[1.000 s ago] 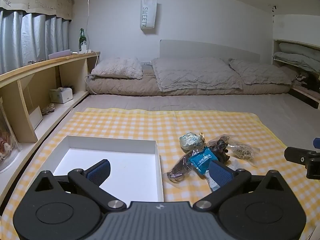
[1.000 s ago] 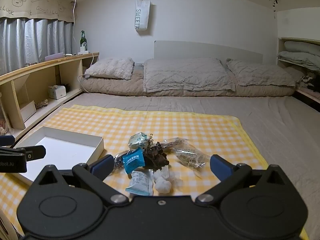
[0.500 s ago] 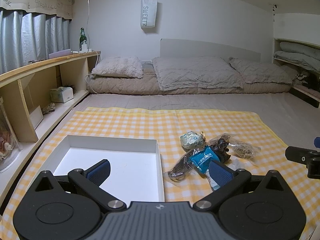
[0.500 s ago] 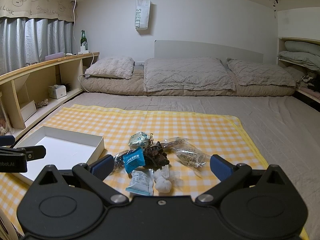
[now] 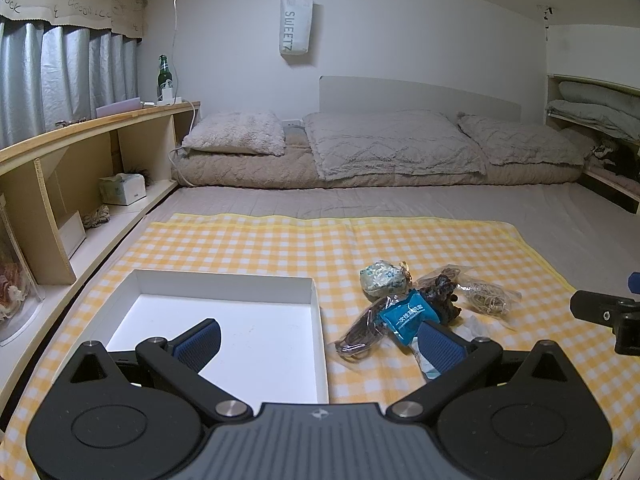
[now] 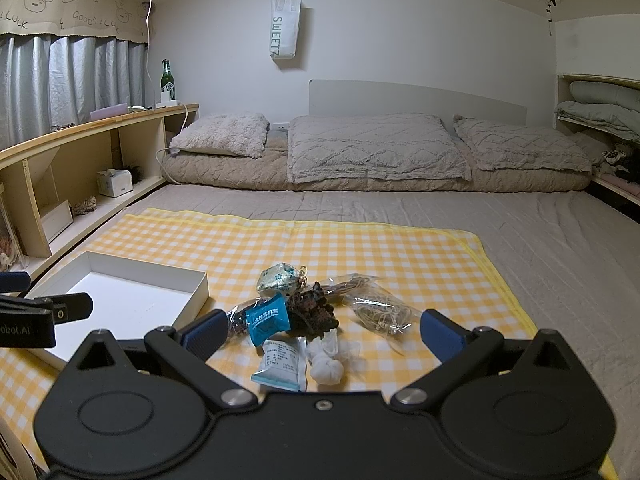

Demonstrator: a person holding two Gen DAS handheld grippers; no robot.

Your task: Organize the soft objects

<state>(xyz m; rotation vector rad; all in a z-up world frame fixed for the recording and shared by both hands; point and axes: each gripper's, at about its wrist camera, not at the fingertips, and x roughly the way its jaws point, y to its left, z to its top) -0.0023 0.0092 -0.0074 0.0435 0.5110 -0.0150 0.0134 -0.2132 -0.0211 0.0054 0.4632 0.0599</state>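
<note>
A heap of small soft things lies on the yellow checked cloth (image 6: 360, 244): a floral pouch (image 6: 277, 277), a blue packet (image 6: 267, 319), a dark knitted piece (image 6: 312, 312), a clear bag of cord (image 6: 380, 312), a white packet (image 6: 280, 364) and a white knotted cloth (image 6: 326, 366). An empty white box (image 5: 224, 320) stands left of the heap. My left gripper (image 5: 318, 338) is open over the box's right edge. My right gripper (image 6: 320, 332) is open just short of the heap. Both hold nothing.
A wooden shelf unit (image 5: 80, 168) runs along the left with a tissue box (image 5: 122, 189). Pillows and a folded quilt (image 6: 372, 152) lie at the back of the grey mattress. Folded bedding fills a shelf (image 6: 600, 108) at the right.
Both grippers have barely moved; the views have shifted only very slightly. Nothing has been picked up or moved.
</note>
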